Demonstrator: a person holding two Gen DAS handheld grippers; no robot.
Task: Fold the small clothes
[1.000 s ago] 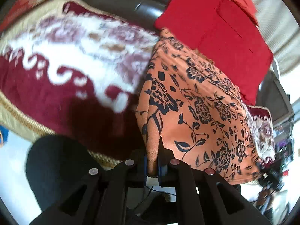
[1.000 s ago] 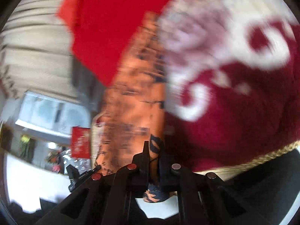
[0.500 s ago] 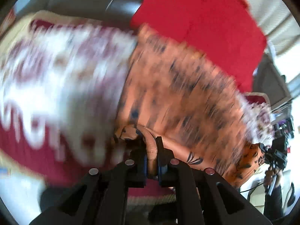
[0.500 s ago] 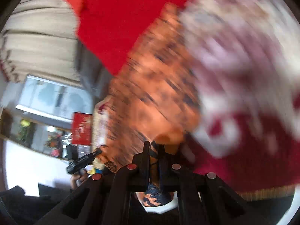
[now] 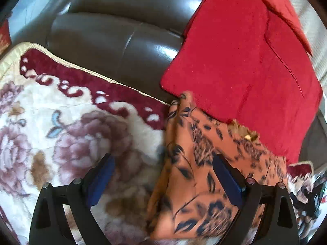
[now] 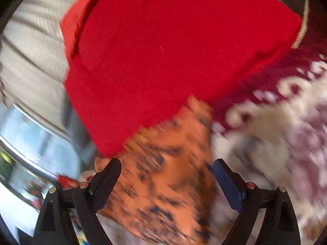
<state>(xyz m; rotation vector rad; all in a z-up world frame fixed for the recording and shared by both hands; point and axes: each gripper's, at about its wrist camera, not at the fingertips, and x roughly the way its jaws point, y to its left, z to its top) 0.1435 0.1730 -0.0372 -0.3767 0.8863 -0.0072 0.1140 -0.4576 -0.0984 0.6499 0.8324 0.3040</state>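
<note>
An orange cloth with a dark floral print (image 5: 204, 173) lies folded on the floral blanket (image 5: 61, 132). It also shows, blurred, in the right wrist view (image 6: 167, 179). My left gripper (image 5: 163, 175) is open, its fingers apart over the cloth's left edge and holding nothing. My right gripper (image 6: 166, 175) is open above the cloth, empty.
A red cushion (image 5: 245, 65) lies just beyond the cloth, against a dark leather sofa back (image 5: 122, 30). It also shows in the right wrist view (image 6: 163, 51). The cream and maroon blanket (image 6: 286, 132) covers the seat. A window and curtain (image 6: 30, 71) stand at the left.
Both grippers carried the cloth's edge forward over itself, then opened and let it go. The cloth now lies folded, shorter than before.
</note>
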